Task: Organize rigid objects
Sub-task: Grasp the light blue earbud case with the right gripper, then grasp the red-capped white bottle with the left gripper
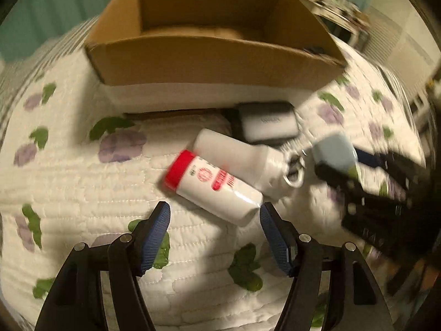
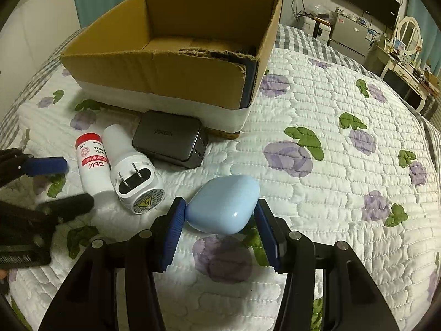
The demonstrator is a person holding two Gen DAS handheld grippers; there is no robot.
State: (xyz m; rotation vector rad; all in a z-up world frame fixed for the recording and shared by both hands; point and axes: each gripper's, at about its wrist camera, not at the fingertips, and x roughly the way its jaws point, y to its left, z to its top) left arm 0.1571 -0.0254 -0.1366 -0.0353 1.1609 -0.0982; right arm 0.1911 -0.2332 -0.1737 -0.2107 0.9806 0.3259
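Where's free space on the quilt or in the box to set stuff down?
Free: the quilt right of the blue case and the cardboard box; most of the box floor. Crowded: in front of the box, where the red-capped bottle, white plug adapter and grey charger cluster.

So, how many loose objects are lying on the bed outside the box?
4: red-capped bottle, white plug, grey charger by the box, blue case between the right gripper's pads. Others may be hidden.
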